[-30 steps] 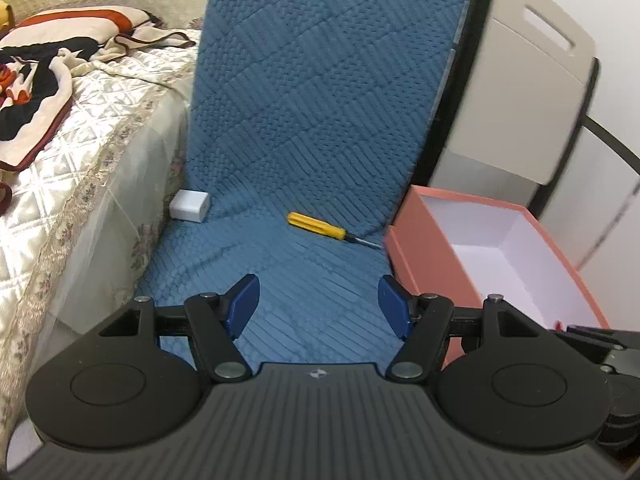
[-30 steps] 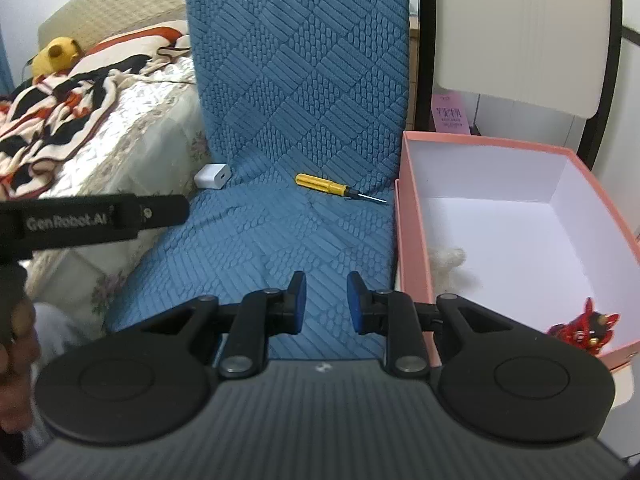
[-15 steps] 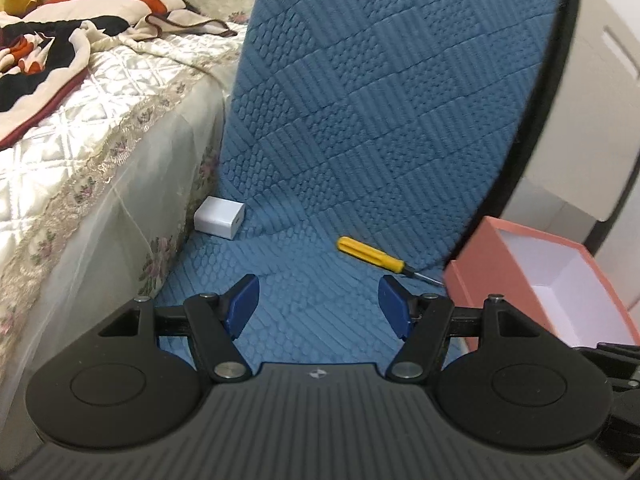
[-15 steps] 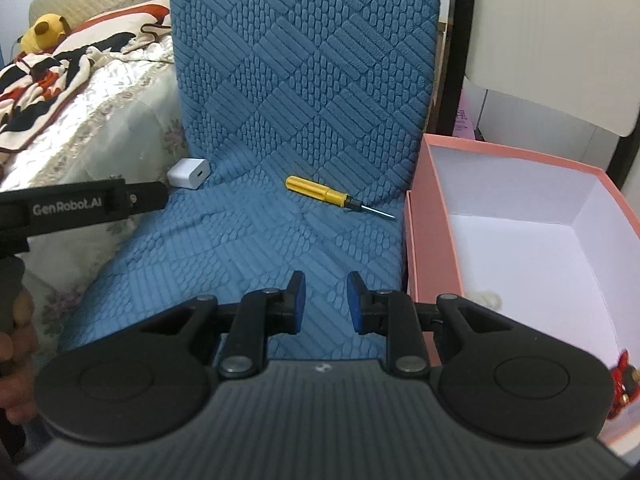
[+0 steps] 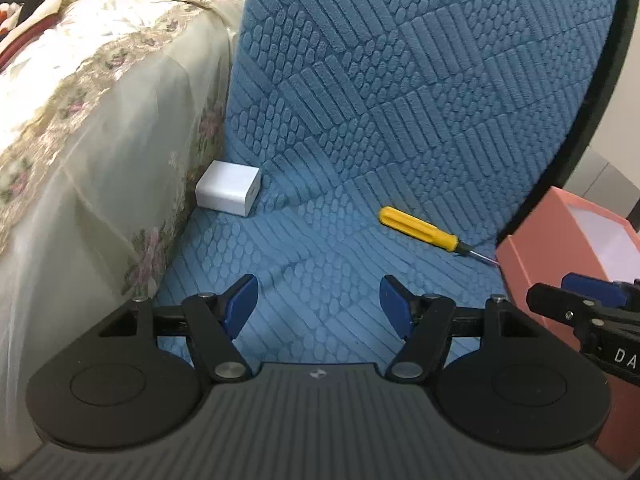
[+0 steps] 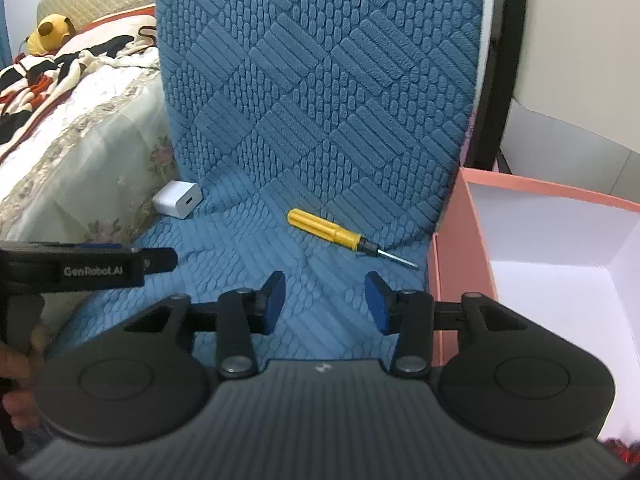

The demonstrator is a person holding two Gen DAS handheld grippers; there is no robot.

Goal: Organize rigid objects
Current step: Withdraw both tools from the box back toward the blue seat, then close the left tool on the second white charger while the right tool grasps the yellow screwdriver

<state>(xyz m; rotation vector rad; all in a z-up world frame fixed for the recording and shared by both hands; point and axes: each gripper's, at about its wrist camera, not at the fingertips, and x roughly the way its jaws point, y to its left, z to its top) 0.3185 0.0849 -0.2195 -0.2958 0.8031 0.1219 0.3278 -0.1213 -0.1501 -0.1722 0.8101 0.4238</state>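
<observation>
Screwdriver [image 6: 334,233] lies untouched — right claw [image 6: 325,300] opening, empty.

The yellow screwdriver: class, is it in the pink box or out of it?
Out. The yellow screwdriver lies flat on the blue quilted chair cover, its tip pointing toward the pink box beside it.

Bedroom: quilted bed [image 5: 92,92], pillows

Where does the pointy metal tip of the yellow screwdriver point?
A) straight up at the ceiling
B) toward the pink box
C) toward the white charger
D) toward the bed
B: the screwdriver lies flat on the blue cushion, its metal tip nearest the pink box, while the white charger sits beyond its handle end.
</observation>
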